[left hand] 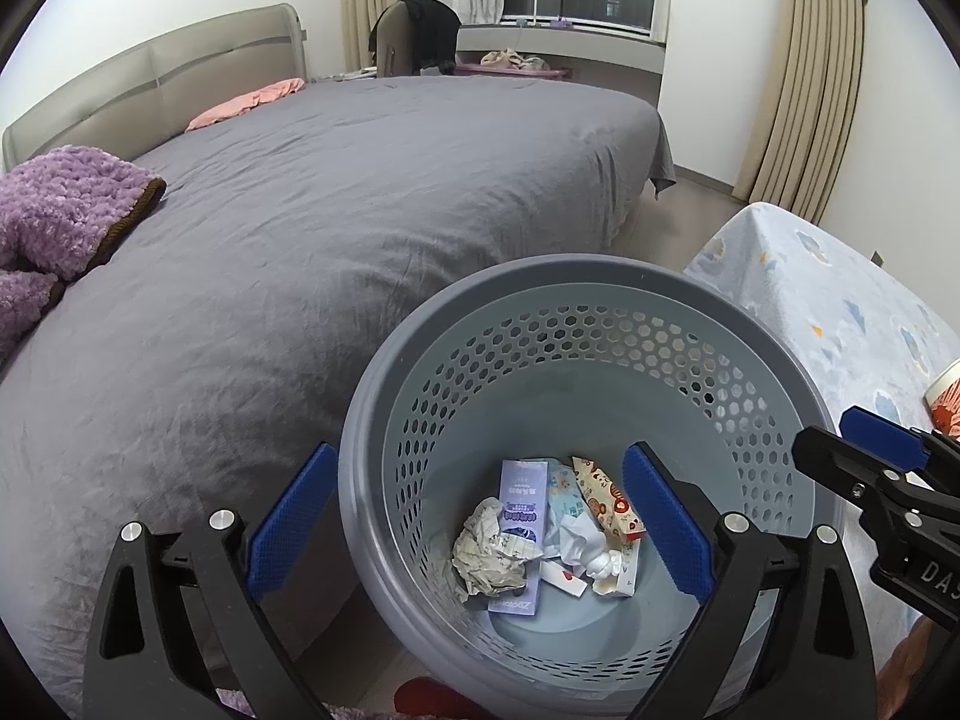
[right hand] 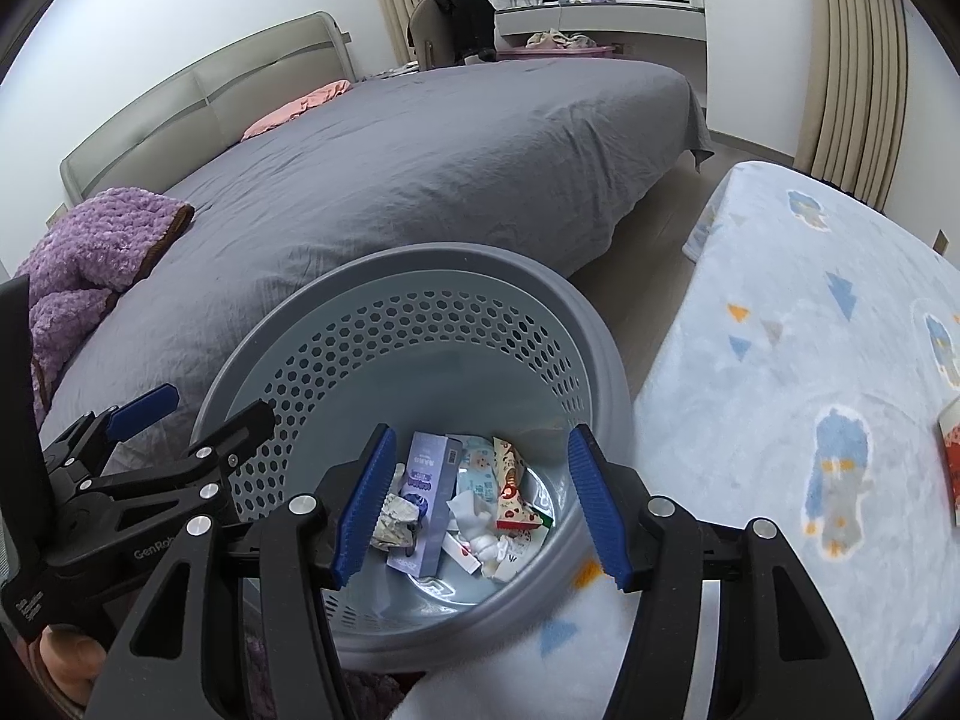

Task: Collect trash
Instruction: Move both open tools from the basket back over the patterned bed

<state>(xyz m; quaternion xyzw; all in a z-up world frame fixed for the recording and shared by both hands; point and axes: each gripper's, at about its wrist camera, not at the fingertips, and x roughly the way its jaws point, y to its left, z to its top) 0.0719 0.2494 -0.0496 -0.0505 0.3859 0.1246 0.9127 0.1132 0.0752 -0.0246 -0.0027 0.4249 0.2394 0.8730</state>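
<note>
A grey perforated trash basket (left hand: 600,288) stands on the floor between the bed and a low table; it also shows in the right wrist view (right hand: 420,267). Inside lie a crumpled paper (left hand: 489,558), a purple packet (left hand: 519,534), white tissue (left hand: 585,546) and printed wrappers (left hand: 606,501); the same pile shows in the right wrist view (right hand: 468,504). My left gripper (left hand: 480,534) is open and empty above the basket's near left rim. My right gripper (right hand: 480,507) is open and empty over the basket. A red and white item (right hand: 951,456) lies on the table at the right edge.
A bed with a grey sheet (left hand: 300,210) fills the left. A purple fleece blanket (left hand: 60,210) and a pink pillow (left hand: 246,105) lie on it. A table with a light blue patterned cloth (right hand: 810,360) stands right of the basket. Curtains (left hand: 804,72) hang behind.
</note>
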